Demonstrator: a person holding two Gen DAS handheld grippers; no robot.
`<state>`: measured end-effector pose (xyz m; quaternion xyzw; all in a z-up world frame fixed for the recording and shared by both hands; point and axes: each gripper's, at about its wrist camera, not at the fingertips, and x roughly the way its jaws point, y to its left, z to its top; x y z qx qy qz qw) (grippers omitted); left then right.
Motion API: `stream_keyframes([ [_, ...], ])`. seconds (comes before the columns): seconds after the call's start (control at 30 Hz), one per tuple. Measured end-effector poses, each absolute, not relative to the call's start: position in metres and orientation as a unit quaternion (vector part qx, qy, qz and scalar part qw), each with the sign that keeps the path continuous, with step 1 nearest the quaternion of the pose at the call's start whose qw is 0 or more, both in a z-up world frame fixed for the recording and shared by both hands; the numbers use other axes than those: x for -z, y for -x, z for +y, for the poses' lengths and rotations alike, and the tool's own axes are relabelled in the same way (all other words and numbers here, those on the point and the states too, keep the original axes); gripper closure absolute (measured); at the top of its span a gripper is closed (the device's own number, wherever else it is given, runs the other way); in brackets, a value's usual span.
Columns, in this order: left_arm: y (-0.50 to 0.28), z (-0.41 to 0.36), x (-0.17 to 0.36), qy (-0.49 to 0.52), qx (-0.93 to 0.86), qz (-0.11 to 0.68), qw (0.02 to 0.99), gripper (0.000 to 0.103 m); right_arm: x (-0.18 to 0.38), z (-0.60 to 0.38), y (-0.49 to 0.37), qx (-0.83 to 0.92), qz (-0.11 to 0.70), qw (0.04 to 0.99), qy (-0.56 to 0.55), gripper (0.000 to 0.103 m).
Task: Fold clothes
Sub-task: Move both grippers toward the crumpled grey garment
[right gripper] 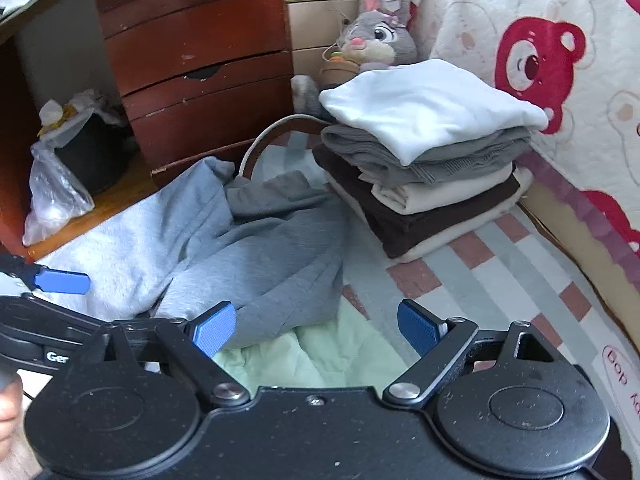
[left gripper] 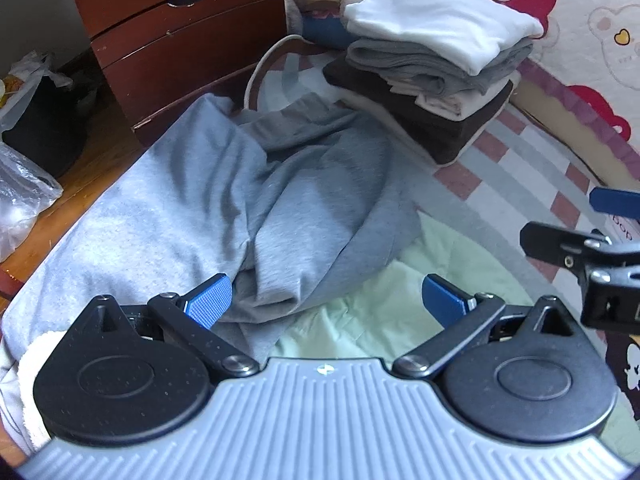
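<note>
The left tongs (left gripper: 326,300) are spread wide, with nothing between the blue pads (left gripper: 208,300). They hover just above the near edge of a crumpled grey garment (left gripper: 256,200). The garment lies in loose folds on the bed, over a pale green sheet (left gripper: 380,312) and a checked cover (left gripper: 500,168). From the left wrist view it fills the middle and runs out towards 9 o'clock, where its lighter inner side shows.

The right tongs (right gripper: 316,326) are likewise spread and empty, poised over the green sheet at the garment's near hem. In the right wrist view the garment (right gripper: 256,256) sits at about 11 o'clock from those tongs, and one blue pad of the left tool shows at 9 o'clock.

A stack of folded clothes (left gripper: 432,64) stands at 1 o'clock, just beyond the garment: white on top, then grey, cream and dark brown. Behind it sits a stuffed rabbit (right gripper: 380,36), with a wooden chest of drawers (right gripper: 192,64) at 11 o'clock. A quilt with red bears (right gripper: 540,60) rises at 2 o'clock.
</note>
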<state>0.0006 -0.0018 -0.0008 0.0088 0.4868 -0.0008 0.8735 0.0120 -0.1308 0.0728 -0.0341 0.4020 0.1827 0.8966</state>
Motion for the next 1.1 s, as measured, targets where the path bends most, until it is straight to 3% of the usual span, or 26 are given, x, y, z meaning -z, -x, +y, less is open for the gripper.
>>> stream_keyframes([
  [0.27, -0.006, -0.017, 0.008, 0.008, 0.019, 0.481, 0.877, 0.001, -0.078, -0.158, -0.011, -0.179, 0.393, 0.902, -0.03, 0.012],
  [1.1, 0.001, -0.031, 0.018, -0.004, 0.035, 0.456, 0.889, 0.004, -0.069, -0.162, -0.01, -0.157, 0.406, 0.899, -0.052, 0.012],
])
